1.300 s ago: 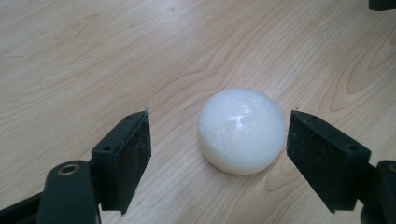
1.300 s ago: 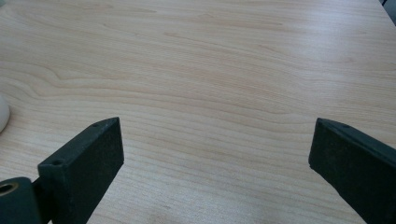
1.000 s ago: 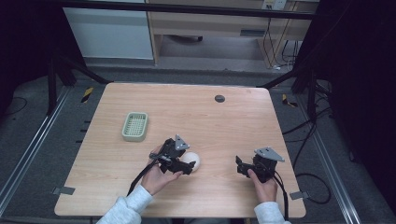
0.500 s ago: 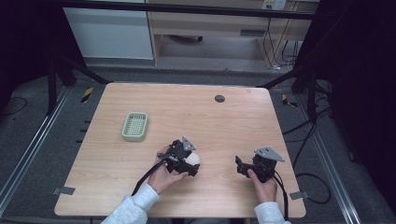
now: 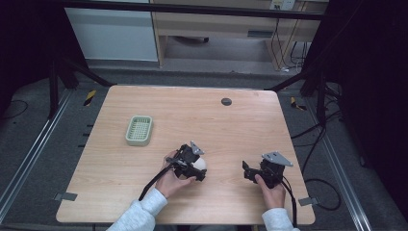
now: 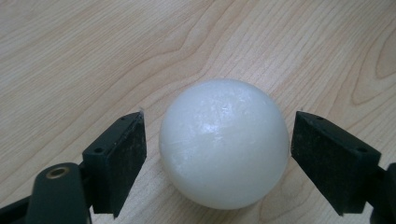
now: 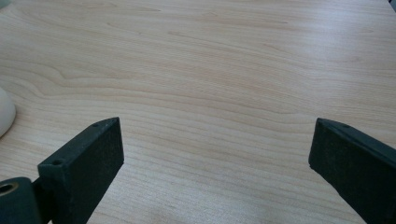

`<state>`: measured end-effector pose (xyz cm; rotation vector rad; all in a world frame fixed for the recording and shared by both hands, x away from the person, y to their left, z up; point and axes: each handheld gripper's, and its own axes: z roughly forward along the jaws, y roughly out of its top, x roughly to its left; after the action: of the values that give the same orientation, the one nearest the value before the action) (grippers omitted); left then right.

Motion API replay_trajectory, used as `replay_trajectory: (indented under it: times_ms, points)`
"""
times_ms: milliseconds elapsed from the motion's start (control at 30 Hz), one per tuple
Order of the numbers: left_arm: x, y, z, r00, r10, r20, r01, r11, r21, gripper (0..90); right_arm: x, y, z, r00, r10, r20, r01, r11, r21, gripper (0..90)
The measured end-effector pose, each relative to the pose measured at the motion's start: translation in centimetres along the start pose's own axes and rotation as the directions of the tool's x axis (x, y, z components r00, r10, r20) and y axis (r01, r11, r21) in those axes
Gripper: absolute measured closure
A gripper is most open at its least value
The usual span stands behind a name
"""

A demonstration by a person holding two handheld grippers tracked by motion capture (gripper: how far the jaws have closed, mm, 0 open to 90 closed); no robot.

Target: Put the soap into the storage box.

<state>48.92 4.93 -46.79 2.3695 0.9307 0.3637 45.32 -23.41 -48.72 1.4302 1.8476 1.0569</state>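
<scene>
- Since a second ago the left gripper [image 6: 217, 154] has slid toward the table's right and dropped over the white ball [image 6: 224, 142]; its jaws have just been opening, and the ball sits between them on the table [image 5: 144, 192] with a gap on each side.
- Risk: it's round, so one pad touching first could roll it away.
- Right gripper [image 7: 217, 163] is parked wide open, holding nothing.
- Green basket [image 5: 139, 130] sits well apart, so a loose squeeze could drop the ball on the way over.

Light grey sleeves; left gripper [image 5: 197, 168] and right gripper [image 5: 251, 172] black, blocky jaws (brass screw at 7 o'clock), grey triangular top plates, black trailing cables.
</scene>
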Motion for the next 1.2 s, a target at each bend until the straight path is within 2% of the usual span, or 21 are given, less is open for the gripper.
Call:
replay_trajectory:
  times_ms: [400,700,833,1200]
  points:
    - [0.2,-0.1,0.7,0.9998,-0.013,0.011,0.013,0.9993,0.035,19.9,0.0,0.0,0.0,1.0000,-0.005,0.002,0.005,1.000,0.004,3.6]
    - [0.2,-0.1,0.9,0.9996,-0.018,0.021,0.017,0.9991,0.038,23.7,0.0,0.0,0.0,1.0000,-0.005,0.002,0.005,1.000,0.004,3.6]
    - [0.2,-0.1,1.0,0.9992,-0.032,0.024,0.031,0.9986,0.043,23.7,0.0,0.0,0.0,1.0000,-0.005,0.001,0.005,1.000,0.004,3.6]
    - [0.1,-0.2,1.1,0.9997,-0.019,0.012,0.019,0.9987,0.047,24.0,0.1,0.0,0.0,1.0000,-0.005,0.001,0.005,1.000,0.004,3.6]
